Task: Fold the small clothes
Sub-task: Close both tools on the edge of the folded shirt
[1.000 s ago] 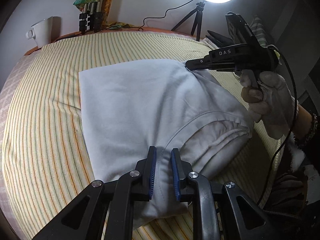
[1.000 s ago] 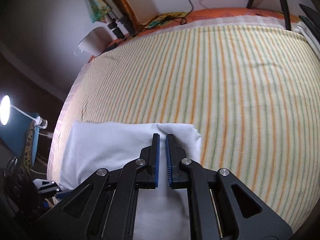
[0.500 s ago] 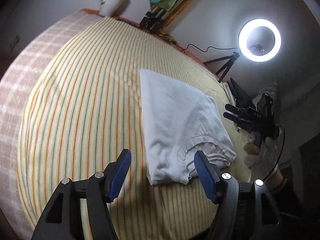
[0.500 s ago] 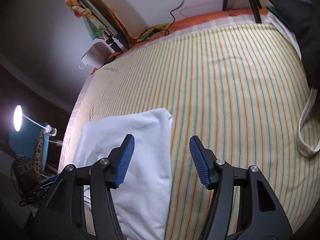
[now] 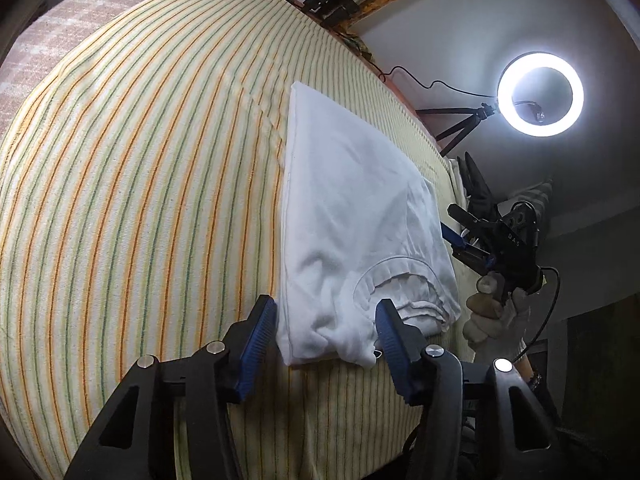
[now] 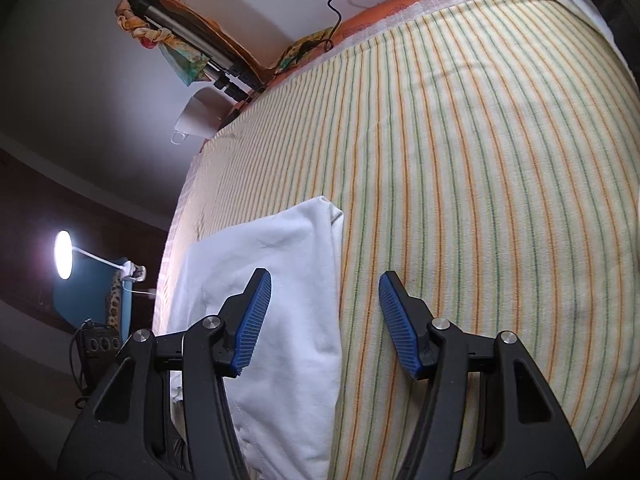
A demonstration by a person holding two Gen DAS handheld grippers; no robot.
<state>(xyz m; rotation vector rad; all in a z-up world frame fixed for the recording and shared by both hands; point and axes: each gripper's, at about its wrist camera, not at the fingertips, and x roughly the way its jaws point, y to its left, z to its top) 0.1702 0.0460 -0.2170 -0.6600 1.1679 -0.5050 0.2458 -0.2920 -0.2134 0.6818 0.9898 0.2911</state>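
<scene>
One white shirt (image 5: pixel 352 216), folded on the striped surface (image 5: pixel 140 200).
Collar faces its near edge; left tongs (image 5: pixel 326 326) have just been closing, right tongs (image 6: pixel 325 300) are open, both holding nothing.

Free room and obstacles — the striped bed cover (image 5: pixel 132 184) lies bare and wide on one side of the folded white shirt (image 5: pixel 352 216). At the far edge stand a ring light (image 5: pixel 540 94) on its tripod, a white mug (image 6: pixel 198 118) and bundled tripod legs (image 6: pixel 192 46) — the only obstructions.
</scene>
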